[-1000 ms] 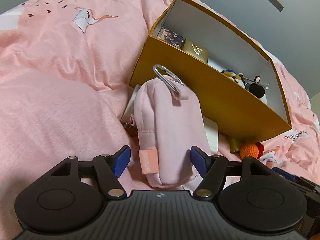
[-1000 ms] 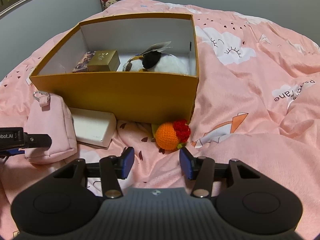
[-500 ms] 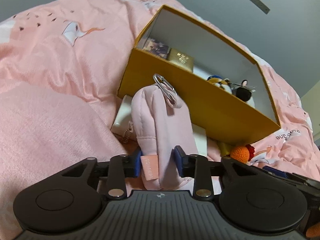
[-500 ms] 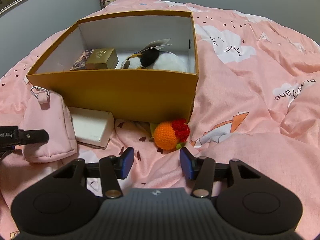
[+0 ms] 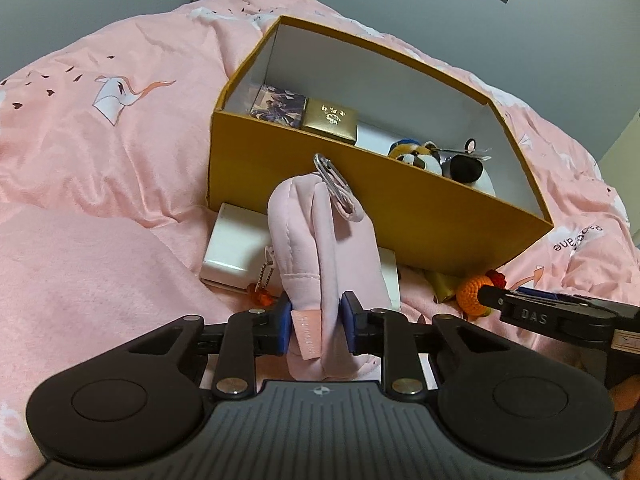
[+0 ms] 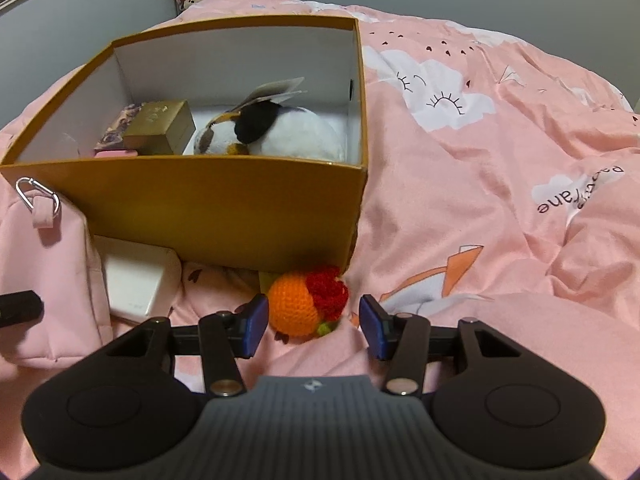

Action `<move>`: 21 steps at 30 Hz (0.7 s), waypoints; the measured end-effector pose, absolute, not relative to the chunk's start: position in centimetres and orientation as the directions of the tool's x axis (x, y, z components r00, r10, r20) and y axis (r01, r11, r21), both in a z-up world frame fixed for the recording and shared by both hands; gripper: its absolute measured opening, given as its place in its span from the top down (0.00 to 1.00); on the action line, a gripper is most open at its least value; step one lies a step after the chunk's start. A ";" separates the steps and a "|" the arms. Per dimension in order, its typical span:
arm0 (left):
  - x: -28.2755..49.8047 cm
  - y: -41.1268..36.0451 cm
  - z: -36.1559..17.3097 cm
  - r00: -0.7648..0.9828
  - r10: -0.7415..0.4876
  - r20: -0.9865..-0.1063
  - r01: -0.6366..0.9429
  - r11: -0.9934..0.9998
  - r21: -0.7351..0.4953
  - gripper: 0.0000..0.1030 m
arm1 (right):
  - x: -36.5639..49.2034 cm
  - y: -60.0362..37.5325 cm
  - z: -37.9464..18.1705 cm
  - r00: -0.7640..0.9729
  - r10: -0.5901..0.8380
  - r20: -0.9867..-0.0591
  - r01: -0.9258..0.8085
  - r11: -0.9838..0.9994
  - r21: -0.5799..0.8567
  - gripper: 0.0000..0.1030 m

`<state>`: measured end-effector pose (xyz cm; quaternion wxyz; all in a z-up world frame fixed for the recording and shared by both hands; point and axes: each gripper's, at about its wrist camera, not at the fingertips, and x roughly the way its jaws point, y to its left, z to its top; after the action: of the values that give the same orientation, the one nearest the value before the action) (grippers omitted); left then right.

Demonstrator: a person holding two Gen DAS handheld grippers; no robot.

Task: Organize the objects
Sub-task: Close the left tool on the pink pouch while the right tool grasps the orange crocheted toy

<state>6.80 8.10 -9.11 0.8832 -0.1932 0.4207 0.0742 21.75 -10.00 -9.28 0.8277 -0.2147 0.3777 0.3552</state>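
Note:
My left gripper (image 5: 314, 322) is closing on the lower end of a pink fabric pouch (image 5: 328, 248), and its blue pads press into the pouch's sides. The pouch (image 6: 48, 272) stands tilted against the orange cardboard box (image 5: 360, 200), with a metal clip at its top. In the right wrist view, my right gripper (image 6: 313, 314) stands open on either side of an orange and red crochet ball (image 6: 296, 308). Its pads do not touch the ball. The ball (image 5: 472, 292) lies on the bedding at the box's (image 6: 200, 208) near corner.
A flat white box (image 5: 232, 248) lies under the pouch against the orange box. Inside the orange box are a gold box (image 6: 160, 128), a patterned box (image 5: 276, 106) and a plush toy (image 6: 272, 132). Rumpled pink bedding (image 6: 500, 200) surrounds everything.
The left jaws went from wide open around the pouch to pinched on its lower end, and the view rolled. The right gripper moved closer, so the crochet ball now sits between its fingers.

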 end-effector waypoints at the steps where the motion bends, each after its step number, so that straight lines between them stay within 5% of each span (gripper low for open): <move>1: 6.9 8.0 -9.2 0.632 -0.032 -0.774 -0.292 0.916 -0.276 0.72 | 21.9 -9.9 -9.6 0.467 0.427 -0.775 -0.749 0.657 -0.089 0.49; 21: 6.9 8.0 -9.8 0.629 -0.059 -0.775 -0.276 0.915 -0.293 0.72 | 23.0 -9.9 -12.2 0.428 0.479 -0.766 -0.776 0.630 -0.039 0.49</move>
<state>6.91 8.04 -9.79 0.8810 -0.1962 0.4260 0.0616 23.04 -9.85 -12.22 0.8214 -0.1980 0.3745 0.3819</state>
